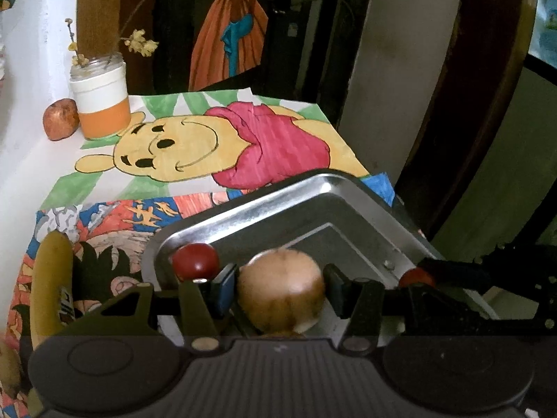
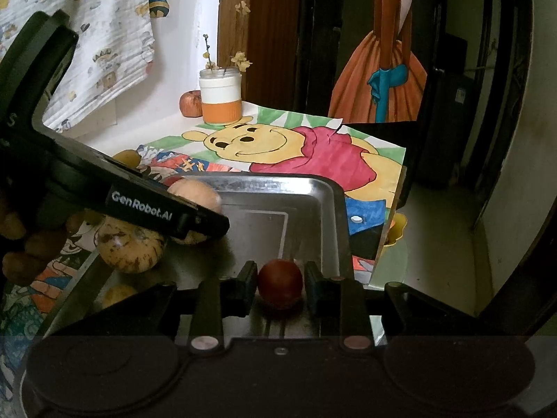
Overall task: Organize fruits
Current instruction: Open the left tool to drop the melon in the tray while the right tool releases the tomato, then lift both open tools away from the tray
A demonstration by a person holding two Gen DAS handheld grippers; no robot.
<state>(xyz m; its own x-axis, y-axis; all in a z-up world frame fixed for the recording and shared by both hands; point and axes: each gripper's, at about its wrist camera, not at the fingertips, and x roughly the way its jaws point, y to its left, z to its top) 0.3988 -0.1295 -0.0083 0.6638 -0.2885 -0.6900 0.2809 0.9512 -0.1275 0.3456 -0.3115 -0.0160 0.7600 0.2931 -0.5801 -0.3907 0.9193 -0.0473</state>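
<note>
Left tongs [image 1: 281, 291] hold a pale tan round fruit [image 1: 281, 291] between the pads, over the steel tray [image 1: 243, 214]. Right tongs [image 2: 280, 287] sit narrow around a dark red round fruit [image 2: 280, 284]; contact with the pads cannot be told. A second red fruit [image 1: 196, 261] lies at the tray's left corner. A banana [image 1: 52, 278] rests on the counter beside the tray, a spotted fruit [image 2: 130, 249] near it. Farther back: Pooh drawing [image 1: 226, 146], orange-and-white jar [image 1: 101, 104], reddish fruit [image 1: 61, 118] beside it.
</note>
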